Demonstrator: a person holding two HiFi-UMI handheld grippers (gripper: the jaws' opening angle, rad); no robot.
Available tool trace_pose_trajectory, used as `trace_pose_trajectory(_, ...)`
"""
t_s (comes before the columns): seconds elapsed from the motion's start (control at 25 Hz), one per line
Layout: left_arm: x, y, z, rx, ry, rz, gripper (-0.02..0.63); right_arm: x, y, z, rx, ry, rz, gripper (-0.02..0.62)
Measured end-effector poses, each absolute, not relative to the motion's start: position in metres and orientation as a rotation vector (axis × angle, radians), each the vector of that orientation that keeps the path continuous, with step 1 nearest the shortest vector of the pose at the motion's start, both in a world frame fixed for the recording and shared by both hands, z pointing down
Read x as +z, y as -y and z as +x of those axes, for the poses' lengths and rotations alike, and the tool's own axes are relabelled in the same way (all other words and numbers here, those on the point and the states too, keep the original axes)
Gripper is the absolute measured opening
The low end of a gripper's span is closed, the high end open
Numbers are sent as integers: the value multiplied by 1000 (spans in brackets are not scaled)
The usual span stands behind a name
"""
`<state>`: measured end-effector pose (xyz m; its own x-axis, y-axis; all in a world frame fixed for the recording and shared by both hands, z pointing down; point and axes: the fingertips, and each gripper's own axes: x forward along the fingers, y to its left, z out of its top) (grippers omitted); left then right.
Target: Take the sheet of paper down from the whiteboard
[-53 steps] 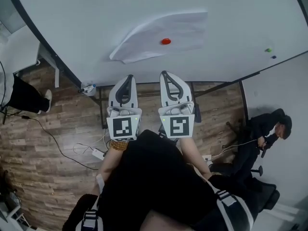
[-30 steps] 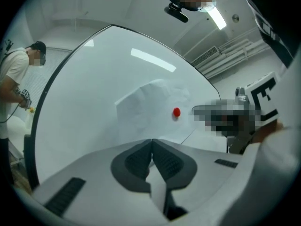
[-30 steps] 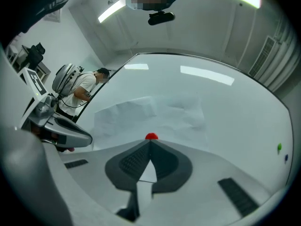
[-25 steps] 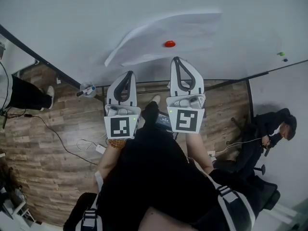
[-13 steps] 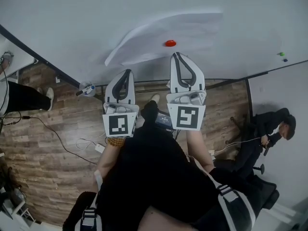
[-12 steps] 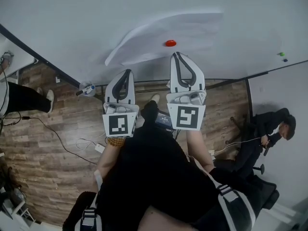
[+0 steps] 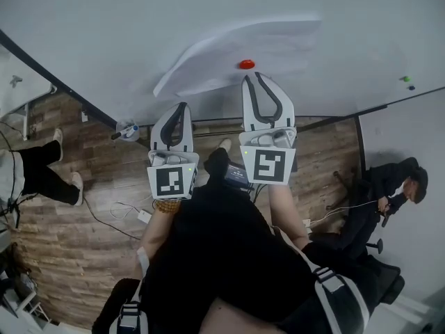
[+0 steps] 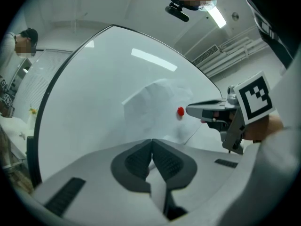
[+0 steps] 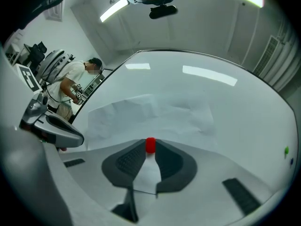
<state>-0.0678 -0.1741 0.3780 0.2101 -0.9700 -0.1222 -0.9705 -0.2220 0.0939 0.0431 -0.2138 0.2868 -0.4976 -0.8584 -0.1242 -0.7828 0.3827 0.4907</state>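
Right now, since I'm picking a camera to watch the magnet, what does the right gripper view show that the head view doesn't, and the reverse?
Right gripper view only: the right gripper, jaws just opened, flanking the red magnet, plus ceiling lights. Head view only: the wooden floor and a seated person. Both: whiteboard, paper, that magnet, left gripper.

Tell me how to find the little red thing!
Look at the whiteboard, then the crinkly sheet of paper on it. The red magnet sits near the paper's bottom edge, pinning it. It's the only red spot; a green dot and a dark dot sit far right.
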Motion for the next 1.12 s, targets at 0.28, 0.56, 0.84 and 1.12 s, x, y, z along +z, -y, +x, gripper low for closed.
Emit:
trace_pose_trajectory(0.28, 380, 173, -71, 217, -1953, -2427, 12, 286, 219, 40, -775, 2454, 1451, 91)
trace_pose_trajectory(0.56, 380, 174, -77, 234, -1972, -2425, 12, 290, 227, 37, -799, 2394, 1439, 126)
trace_pose_trajectory(0.84, 384, 173, -81, 211, -1986, -2419, 12, 290, 232, 35, -808, 2369, 1453, 135)
trace_pose_trajectory(1.12, 384, 173, -85, 210, -1995, -2408, 12, 289, 236, 32, -807, 2366, 1470, 135)
